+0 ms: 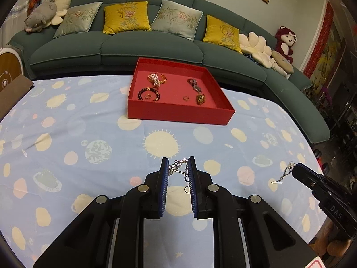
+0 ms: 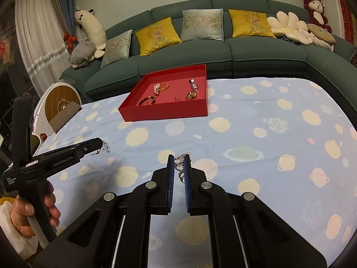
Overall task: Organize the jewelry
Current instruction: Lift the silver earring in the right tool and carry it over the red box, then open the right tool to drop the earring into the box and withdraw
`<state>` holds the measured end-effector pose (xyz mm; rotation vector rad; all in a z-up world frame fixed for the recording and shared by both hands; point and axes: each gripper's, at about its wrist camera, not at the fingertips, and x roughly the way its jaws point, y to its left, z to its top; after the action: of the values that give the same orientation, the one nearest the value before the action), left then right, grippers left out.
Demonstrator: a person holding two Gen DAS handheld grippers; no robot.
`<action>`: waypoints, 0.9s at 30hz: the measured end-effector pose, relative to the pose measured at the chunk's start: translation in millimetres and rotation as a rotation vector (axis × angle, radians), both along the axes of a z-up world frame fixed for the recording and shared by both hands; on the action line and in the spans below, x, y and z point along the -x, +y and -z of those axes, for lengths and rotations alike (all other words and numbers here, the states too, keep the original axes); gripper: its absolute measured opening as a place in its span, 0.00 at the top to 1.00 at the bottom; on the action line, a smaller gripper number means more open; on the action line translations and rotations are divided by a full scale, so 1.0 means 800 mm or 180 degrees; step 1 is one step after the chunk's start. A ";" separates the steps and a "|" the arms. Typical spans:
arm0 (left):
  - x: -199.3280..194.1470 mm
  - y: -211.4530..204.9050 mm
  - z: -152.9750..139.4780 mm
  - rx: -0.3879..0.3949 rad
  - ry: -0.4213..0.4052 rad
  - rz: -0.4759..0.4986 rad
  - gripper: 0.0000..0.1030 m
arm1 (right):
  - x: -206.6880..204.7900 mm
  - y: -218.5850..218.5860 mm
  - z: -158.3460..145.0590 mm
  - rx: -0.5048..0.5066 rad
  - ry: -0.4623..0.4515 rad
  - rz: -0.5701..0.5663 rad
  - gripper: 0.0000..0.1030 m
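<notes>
A silver earring (image 1: 177, 167) is pinched near the tips of the left gripper (image 1: 177, 164), its hook dangling between the blue pads. A matching silver earring (image 2: 181, 166) is clamped in the same way by the right gripper (image 2: 179, 163). Both pieces are held clear of the cloth, well short of the red tray (image 1: 178, 114).

The step in hand is judged to be the carry to the tray. It is best done slowly and level, since each grip is only a tip pinch on thin wire. The pair should be set down together on a bare patch of the tray floor, apart from the bead bracelet (image 1: 149, 94), the gold bracelet (image 1: 157, 78) and the small ring (image 1: 185, 98), so that the hooks are not snagged.

The table is covered by a pale blue cloth (image 1: 78, 116) printed with suns and planets. Behind it a dark green sofa (image 1: 156, 47) is lined with yellow and grey cushions and plush toys.
</notes>
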<state>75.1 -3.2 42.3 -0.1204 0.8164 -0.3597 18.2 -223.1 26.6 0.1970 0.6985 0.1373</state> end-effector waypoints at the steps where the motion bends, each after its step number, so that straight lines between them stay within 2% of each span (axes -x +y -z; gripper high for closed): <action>1: 0.003 0.002 -0.013 0.0019 -0.0042 0.0010 0.86 | 0.000 0.000 -0.008 -0.0017 -0.0040 -0.0005 0.93; 8: 0.010 0.019 -0.108 0.0055 -0.0399 0.0082 0.86 | 0.000 0.006 -0.090 -0.0082 -0.0453 -0.0058 0.93; 11: -0.005 0.028 -0.145 0.0059 -0.0529 0.0078 0.85 | -0.012 0.007 -0.130 -0.0143 -0.0624 -0.0090 0.93; 15: -0.040 0.032 -0.176 0.0028 -0.0651 0.0081 0.85 | -0.048 0.012 -0.172 -0.0121 -0.0776 -0.0131 0.93; 20: -0.098 0.022 -0.185 -0.0083 -0.0753 0.0076 0.85 | -0.111 0.019 -0.194 -0.0113 -0.0811 -0.0132 0.93; 27: -0.182 0.006 -0.159 -0.0080 -0.0685 0.0010 0.85 | -0.204 0.022 -0.177 -0.0249 -0.0645 -0.0120 0.93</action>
<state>220.8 1.8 169.2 -0.0558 0.6083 -0.3587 181.7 -205.6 168.6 0.2411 0.4955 0.2178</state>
